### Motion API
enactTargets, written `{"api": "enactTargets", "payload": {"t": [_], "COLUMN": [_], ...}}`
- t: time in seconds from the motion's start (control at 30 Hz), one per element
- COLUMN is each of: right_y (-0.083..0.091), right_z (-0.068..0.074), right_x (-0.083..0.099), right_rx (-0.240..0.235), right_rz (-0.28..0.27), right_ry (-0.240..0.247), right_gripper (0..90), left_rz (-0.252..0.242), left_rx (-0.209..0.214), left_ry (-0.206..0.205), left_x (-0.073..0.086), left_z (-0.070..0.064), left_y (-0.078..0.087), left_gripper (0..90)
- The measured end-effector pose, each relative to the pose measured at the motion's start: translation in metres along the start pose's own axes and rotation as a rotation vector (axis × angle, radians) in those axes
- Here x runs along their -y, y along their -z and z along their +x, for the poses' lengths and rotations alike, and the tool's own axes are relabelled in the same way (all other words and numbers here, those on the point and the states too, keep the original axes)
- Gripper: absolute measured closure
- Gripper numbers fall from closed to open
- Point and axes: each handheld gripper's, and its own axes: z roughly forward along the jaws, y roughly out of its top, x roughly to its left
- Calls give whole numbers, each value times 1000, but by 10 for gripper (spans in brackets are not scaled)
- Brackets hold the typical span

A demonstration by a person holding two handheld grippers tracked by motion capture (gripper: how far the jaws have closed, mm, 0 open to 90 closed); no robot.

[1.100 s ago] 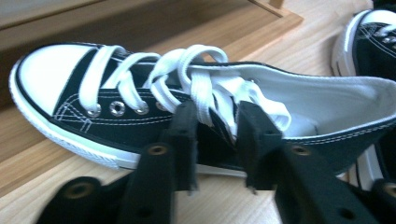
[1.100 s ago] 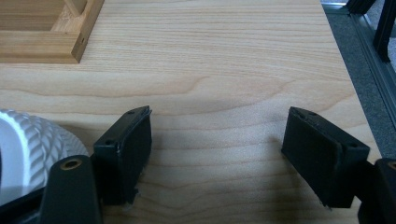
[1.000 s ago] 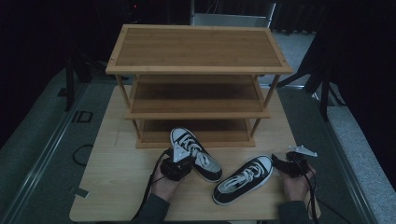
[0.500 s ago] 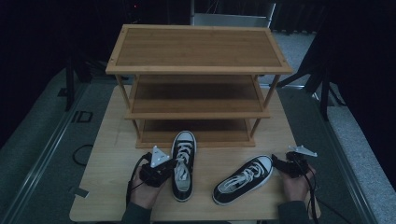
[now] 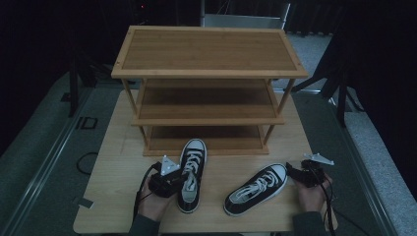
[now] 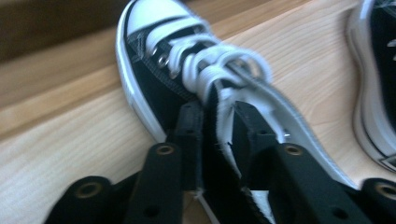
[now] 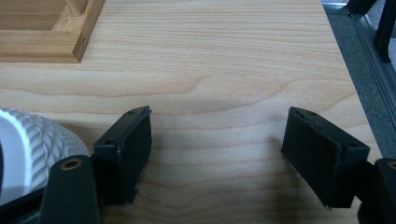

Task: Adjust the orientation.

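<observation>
While both hands rest at the near edge of the tabletop (image 5: 123, 147), the scene reads as follows.

Left gripper (image 5: 173, 180): near left of centre, held in a hand (image 5: 153, 206); its fingers (image 6: 189, 126) are closed on the collar of the left shoe, one finger outside the black canvas and one inside the opening.

Left shoe (image 5: 191, 172): a black low sneaker with white laces and white toe cap, sole down on the tabletop, toe pointing far toward the rack, heel toward the near edge. In the left gripper view its canvas side wall sits pinched between the two fingers, laces just beyond them.

Right gripper (image 5: 295, 172): near right, held in the other hand (image 5: 310, 194); its fingers (image 7: 128, 154) stand wide apart with bare wood between them, holding nothing.

Right shoe (image 5: 255, 189): a matching black sneaker, lying on the tabletop at an angle, toe pointing far right toward the right gripper, heel toward the near centre. Its white ribbed toe cap shows at the left edge of the right gripper view, just beside the left-hand finger; contact cannot be told.

Spacing of shoes: near each other, apart, not parallel.

Shoe rack (image 5: 209, 73): three-tier bamboo rack on the far half of the tabletop; the left shoe's toe lies just in front of the lowest shelf.
</observation>
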Motion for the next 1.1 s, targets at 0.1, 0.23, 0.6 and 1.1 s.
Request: {"api": "enactTargets", "payload": {"t": [0.1, 0.23, 0.6, 1.1], "right_y": [0, 0, 0, 0], "right_z": [0, 0, 0, 0], "right_x": [0, 0, 0, 0], "right_rx": [0, 0, 0, 0], "right_rz": [0, 0, 0, 0], "right_ry": [0, 0, 0, 0], "right_gripper": [238, 238, 238, 237], "left_rz": [0, 1, -37, -104], "left_rx": [25, 27, 127, 212], "left_ry": [37, 75, 215, 291], "left_x": [1, 1, 4, -1], "left_z": [3, 4, 19, 32], "left_y": [-4, -8, -5, 14], "left_gripper": [794, 785, 864, 870]}}
